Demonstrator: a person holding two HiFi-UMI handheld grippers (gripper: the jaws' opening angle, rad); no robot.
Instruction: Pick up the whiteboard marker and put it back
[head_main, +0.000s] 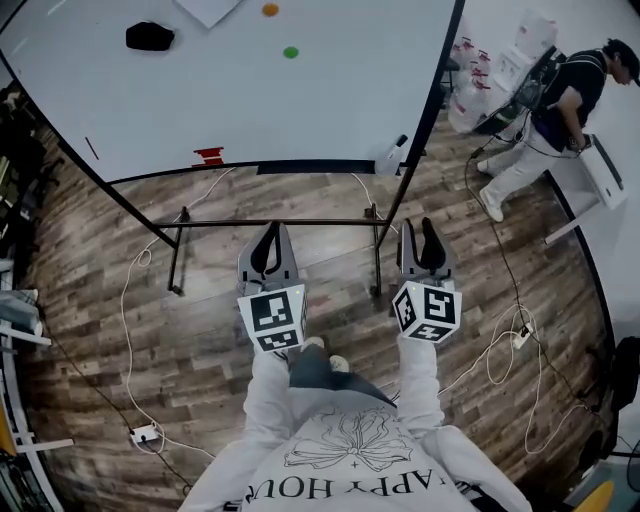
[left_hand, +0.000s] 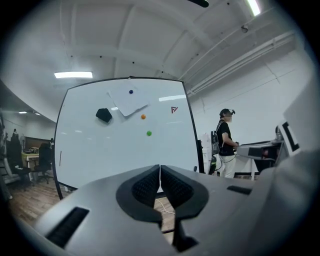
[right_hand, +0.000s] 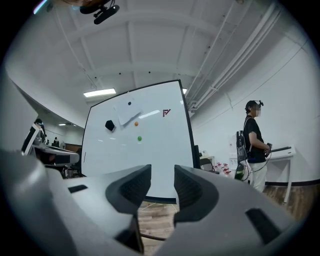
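Note:
A whiteboard (head_main: 250, 90) on a black wheeled stand faces me; it also fills the middle of the left gripper view (left_hand: 125, 150) and the right gripper view (right_hand: 150, 150). A small red object (head_main: 209, 155) lies at its lower edge; I cannot tell if it is the marker. No marker is clear in any view. My left gripper (head_main: 272, 235) (left_hand: 160, 170) points level at the board, jaws shut together and empty. My right gripper (head_main: 420, 230) (right_hand: 162, 175) is held beside it, open with nothing between its fingers. Both are well short of the board.
On the board sit a black eraser (head_main: 150, 36), a green magnet (head_main: 290, 52), an orange magnet (head_main: 270, 9) and a sheet of paper (head_main: 210, 8). A white bottle (head_main: 390, 158) stands at the board's right corner. Stand legs (head_main: 180, 250) and cables (head_main: 140, 300) cross the wood floor. A person (head_main: 560, 110) stands at the right.

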